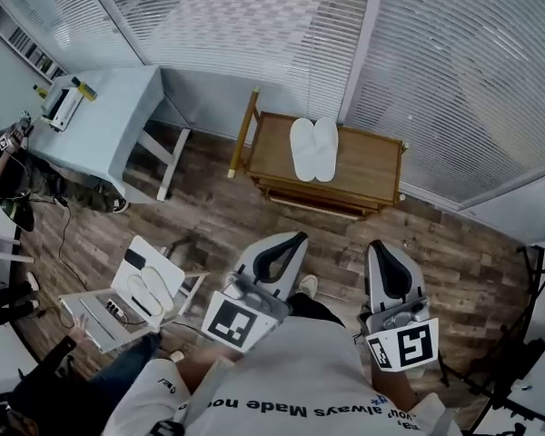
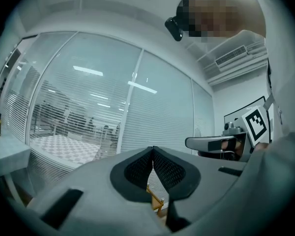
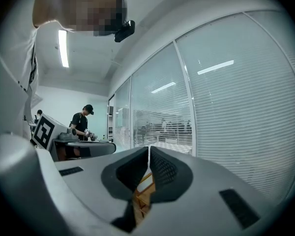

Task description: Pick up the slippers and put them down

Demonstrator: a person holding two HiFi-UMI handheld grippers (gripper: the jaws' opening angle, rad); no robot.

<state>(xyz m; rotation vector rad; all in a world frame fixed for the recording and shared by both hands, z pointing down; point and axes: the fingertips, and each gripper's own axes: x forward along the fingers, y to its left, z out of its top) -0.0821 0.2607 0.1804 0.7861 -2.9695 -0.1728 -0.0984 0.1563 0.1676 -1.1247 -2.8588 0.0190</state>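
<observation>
A pair of white slippers (image 1: 313, 148) lies side by side on a low wooden table (image 1: 368, 175) by the glass wall. Both grippers are held level close to the person's body, well short of the table. The left gripper (image 1: 289, 244) is shut with nothing between its jaws. In the left gripper view (image 2: 152, 149) its dark pads meet at the tips, and a bit of the wooden table (image 2: 156, 200) shows below them. The right gripper (image 1: 387, 249) is also shut and empty. In the right gripper view (image 3: 148, 150) the wooden table (image 3: 142, 193) shows through the gap under its pads.
A light blue table (image 1: 109, 121) with a small device stands at the left. A white stool (image 1: 150, 284) bearing a second pair of slippers and a laptop (image 1: 95, 321) sit on the wood floor at lower left. Blinds-covered glass walls run behind. Another person (image 3: 82, 122) stands far off.
</observation>
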